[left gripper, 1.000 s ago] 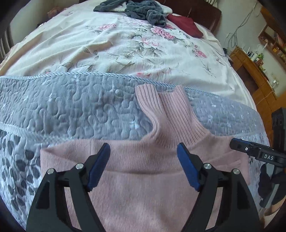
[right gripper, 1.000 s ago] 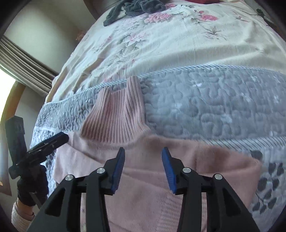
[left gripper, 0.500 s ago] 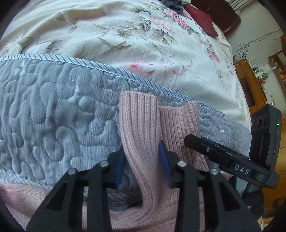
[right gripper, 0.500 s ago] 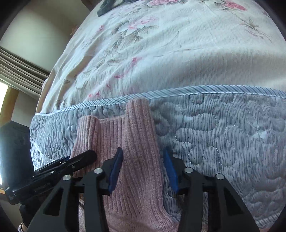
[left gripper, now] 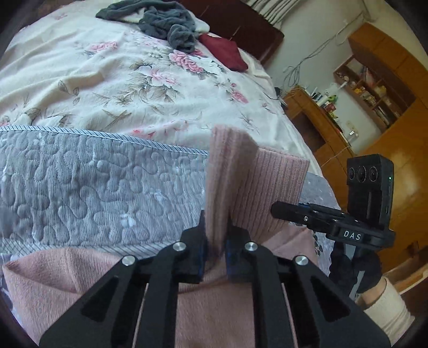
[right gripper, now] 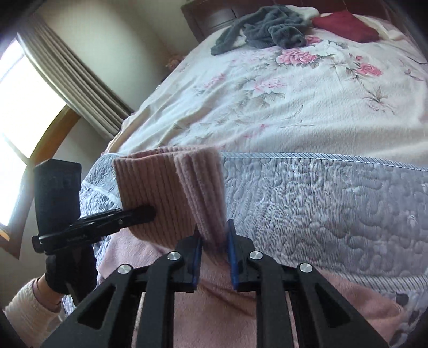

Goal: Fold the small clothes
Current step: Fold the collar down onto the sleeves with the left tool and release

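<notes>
Both claws, left claw and right claw, have clamped onto the pink sweater's ribbed collar and lifted it (body partly folded; collar fold pending).

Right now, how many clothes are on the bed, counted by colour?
Pink: 1, the pink turtleneck sweater, its collar pinched by both grippers.
Grey: 1, the crumpled grey garment at the far end.
Dark red: 1, the dark red cloth beside it.
Total: 3

Def a home bedroom: big bed w/ floral sheet, dark headboard, curtained window, wood shelves full of misc stuff.
</notes>
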The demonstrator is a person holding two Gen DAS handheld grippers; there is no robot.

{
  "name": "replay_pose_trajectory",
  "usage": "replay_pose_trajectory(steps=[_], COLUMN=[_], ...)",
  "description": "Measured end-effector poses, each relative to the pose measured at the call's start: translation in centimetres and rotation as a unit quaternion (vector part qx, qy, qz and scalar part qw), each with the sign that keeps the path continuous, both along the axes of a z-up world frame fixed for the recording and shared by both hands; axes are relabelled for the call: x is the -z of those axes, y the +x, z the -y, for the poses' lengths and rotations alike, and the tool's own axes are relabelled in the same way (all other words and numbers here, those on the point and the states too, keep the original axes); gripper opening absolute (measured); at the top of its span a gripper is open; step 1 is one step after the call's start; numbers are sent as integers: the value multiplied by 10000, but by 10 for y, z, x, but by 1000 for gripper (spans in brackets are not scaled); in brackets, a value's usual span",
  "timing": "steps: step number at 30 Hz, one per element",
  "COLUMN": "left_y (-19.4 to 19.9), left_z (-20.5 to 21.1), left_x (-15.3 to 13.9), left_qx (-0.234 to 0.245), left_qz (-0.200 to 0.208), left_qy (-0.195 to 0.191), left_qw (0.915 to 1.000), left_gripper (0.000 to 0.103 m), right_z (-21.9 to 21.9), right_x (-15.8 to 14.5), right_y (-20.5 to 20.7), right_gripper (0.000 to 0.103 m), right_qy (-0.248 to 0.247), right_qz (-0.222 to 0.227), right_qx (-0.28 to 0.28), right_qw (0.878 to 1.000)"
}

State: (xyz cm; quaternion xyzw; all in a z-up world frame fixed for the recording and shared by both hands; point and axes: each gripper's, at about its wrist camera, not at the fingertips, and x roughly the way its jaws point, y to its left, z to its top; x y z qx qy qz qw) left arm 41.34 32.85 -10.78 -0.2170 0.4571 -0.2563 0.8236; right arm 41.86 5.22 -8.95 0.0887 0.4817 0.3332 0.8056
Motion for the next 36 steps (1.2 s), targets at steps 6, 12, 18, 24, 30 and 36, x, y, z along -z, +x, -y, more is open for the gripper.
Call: replay_pose_trajectory(steps=[6,12,18,24,30,36], left_y=[-49,-94,-129,-128,-113,-110], left_z=[-5,-13,-37,-26,-4,-13], left_x=[-1,22,40,50,73,66], left_qx=[246,431,308,41,-179,-52], left_qz=[38,-328,-770,-1260,-1680,-1563], left_qy=[50,157,-165,-720,-713,-597], left_qw=[9997,9984,9964,9894,9830,9859], left_gripper=[16,25,33,46,20,9], right_z=[13,23,57,55,32,44], right_x=[1,21,35,43,78,68], right_y=[-49,-97,-134,-133,-120,-118], right_gripper=[17,20,28,42,31,10], right_qy=[-120,-472,-226,550,302,397], right_qz=[11,-199,-762,-1428,-1916,-1824], right_qx=[-121,-329,-140,273,536,553], right_qw=[9999,9981,9967,9878,9796,9809])
